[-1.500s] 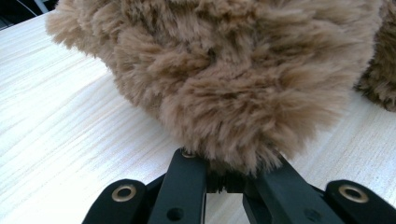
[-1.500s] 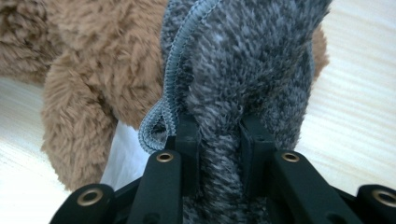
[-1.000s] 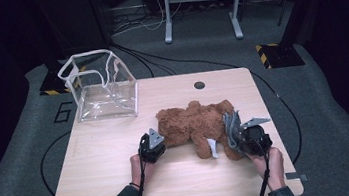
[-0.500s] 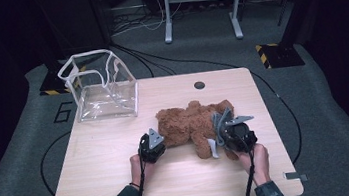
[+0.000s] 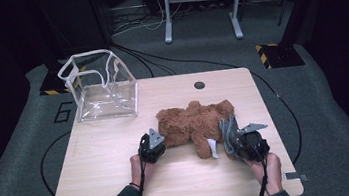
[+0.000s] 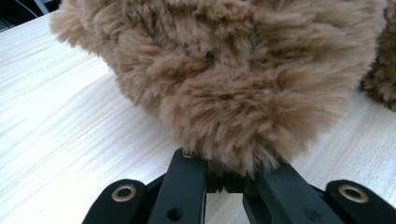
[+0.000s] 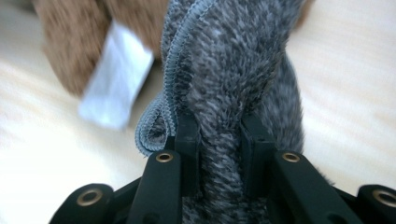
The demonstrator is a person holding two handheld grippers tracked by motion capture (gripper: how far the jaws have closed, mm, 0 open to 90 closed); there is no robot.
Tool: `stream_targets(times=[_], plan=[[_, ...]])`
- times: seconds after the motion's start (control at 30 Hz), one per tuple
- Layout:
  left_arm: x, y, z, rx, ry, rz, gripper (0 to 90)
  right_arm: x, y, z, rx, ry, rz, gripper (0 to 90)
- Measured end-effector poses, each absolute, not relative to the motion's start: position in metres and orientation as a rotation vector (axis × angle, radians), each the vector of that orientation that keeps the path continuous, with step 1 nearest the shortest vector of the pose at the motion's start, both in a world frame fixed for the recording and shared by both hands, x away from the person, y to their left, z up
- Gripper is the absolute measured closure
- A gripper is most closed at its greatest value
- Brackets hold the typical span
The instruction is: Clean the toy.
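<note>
both tongs (image 6: 224, 179) clamp plush bear (image 5: 193, 121)

Light wooden table (image 5: 103, 187), brown plush bear (image 5: 191, 123) lying mid-table, clear plastic bag (image 5: 104, 94) at far-left corner

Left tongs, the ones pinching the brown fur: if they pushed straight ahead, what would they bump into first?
The fluffy brown plush teddy bear itself; the left tongs already grip its fur, so its body lies directly ahead.

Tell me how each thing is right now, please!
Teddy bear: lying flat on the table.
Grey fuzzy cloth: pinched, bunched up.
Clear bag: upright, open, nothing inside.
White tag: sticking out from the bear.
Left gripper: shut on the bear's fur.
Right gripper: shut on the cloth.
</note>
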State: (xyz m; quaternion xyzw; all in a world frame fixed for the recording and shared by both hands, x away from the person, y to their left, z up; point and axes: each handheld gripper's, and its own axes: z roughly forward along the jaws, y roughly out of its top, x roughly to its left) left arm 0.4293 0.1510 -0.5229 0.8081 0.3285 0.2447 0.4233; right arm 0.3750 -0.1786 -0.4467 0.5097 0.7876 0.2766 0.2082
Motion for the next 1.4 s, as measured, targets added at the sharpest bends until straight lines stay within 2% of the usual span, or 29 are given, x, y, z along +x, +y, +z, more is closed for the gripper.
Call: stream_targets(times=[0.27, 0.73, 0.97, 1.13, 1.4], plan=[[0.429, 0.151, -0.523, 2.02, 0.821, 0.607, 88.3, 0.409, -0.16, -0.446, 1.427, 2.18, 0.785, 72.7], [0.429, 0.151, -0.523, 2.024, 0.821, 0.611, 88.3, 0.365, -0.177, -0.466, 1.44, 2.246, 0.689, 72.7], [0.429, 0.151, -0.523, 2.027, 0.818, 0.613, 88.3, 0.378, -0.167, -0.45, 1.406, 2.191, 0.771, 71.6], [0.429, 0.15, -0.523, 2.028, 0.817, 0.609, 88.3, 0.393, -0.159, -0.456, 1.425, 2.189, 0.779, 72.1], [0.429, 0.15, -0.523, 2.03, 0.816, 0.608, 88.3, 0.373, -0.165, -0.47, 1.431, 2.259, 0.694, 72.6]])
